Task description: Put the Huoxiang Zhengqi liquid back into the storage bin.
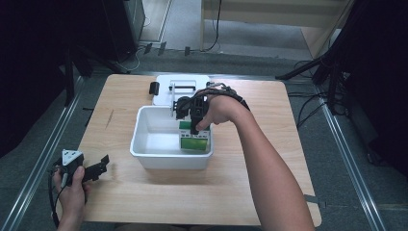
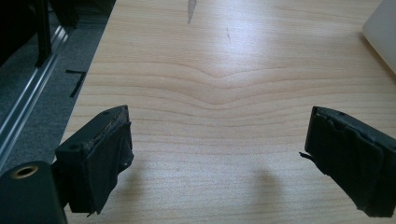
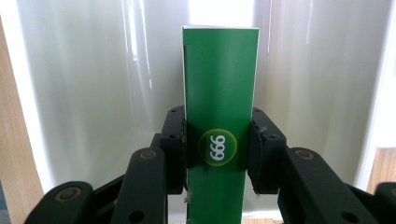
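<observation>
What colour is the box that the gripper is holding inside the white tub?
Green, with a yellow-ringed round mark; the right gripper view shows it best.

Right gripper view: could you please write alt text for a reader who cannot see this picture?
The right gripper has its two black jaws closed on a tall green box, gripping it by its narrow sides at a round yellow-ringed logo. Behind the box are the white inner walls of a plastic bin, and a strip of wooden table shows at the left edge.

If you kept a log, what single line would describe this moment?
right gripper: shut on green box, inside white bin | left gripper: open, above wooden table | lid: behind bin
</observation>
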The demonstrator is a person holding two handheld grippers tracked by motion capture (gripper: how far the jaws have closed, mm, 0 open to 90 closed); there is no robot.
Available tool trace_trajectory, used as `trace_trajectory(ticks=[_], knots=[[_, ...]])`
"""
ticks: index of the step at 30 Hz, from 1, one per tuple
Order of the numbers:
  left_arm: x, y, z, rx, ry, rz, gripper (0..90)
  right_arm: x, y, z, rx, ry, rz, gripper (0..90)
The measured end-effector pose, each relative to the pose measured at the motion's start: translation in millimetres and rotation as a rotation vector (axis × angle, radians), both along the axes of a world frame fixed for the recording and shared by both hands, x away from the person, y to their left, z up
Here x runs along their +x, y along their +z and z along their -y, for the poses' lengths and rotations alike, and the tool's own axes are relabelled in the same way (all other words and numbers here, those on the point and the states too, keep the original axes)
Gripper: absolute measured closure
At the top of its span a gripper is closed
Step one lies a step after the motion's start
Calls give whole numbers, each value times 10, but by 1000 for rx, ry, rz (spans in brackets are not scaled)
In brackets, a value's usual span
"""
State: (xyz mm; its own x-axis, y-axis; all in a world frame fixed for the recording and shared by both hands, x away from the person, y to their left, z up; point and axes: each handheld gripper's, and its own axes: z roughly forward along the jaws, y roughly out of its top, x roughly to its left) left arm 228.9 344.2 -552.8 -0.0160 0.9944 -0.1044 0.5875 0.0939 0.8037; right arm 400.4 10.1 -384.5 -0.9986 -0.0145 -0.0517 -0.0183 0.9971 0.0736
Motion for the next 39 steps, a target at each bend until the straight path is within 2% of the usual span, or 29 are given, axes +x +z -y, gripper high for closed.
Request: trace_trajectory(ticks=[9,10,13,14,15,16,17,18,19,22,23,24,26,27,28,29,30,33,35,39], knots=[[1,1,3,7,-1,-1,84,-2,7,12,11,-30,-5,570],[1,1,3,7,-1,-1,83,-4,-2,20,15,-36,-8,489],[1,0,5,4,0,-1,84,-23,-20,34,15,-48,-18,393],[1,0,5,5,0,-1,84,-23,-20,34,15,-48,-18,393],[1,0,5,5,0,-1,84,-46,-21,42,14,-74,-11,308],[1,0,5,5,-1,-2,84,-46,-21,42,14,-74,-11,308],[1,1,5,5,-1,-2,84,-41,-2,50,29,-100,21,247],[1,1,5,5,-1,-2,84,-41,-2,50,29,-100,21,247],[1,1,4,8,-1,-1,84,-38,28,63,49,-140,49,171],[1,1,4,8,-1,-2,83,-48,79,94,82,-172,69,107],[1,1,4,8,-2,-2,83,-51,92,110,103,-188,97,33],[1,1,4,8,-1,-2,83,-51,92,110,103,-188,97,33],[2,0,7,7,-1,-2,84,-53,120,135,117,-242,139,0],[1,0,8,6,0,-2,84,-38,166,181,157,-288,153,0],[1,1,9,6,0,-3,84,-38,166,181,157,-288,153,0],[1,1,9,7,0,-3,84,-25,188,212,188,-295,145,0],[1,0,9,8,0,-3,84,-11,232,277,246,-307,134,0],[1,0,11,8,1,-2,84,6,295,384,331,-348,148,0],[2,0,10,10,0,-1,84,24,324,455,370,-375,159,0],[3,-2,12,11,1,0,84,64,361,638,437,-439,215,0]])
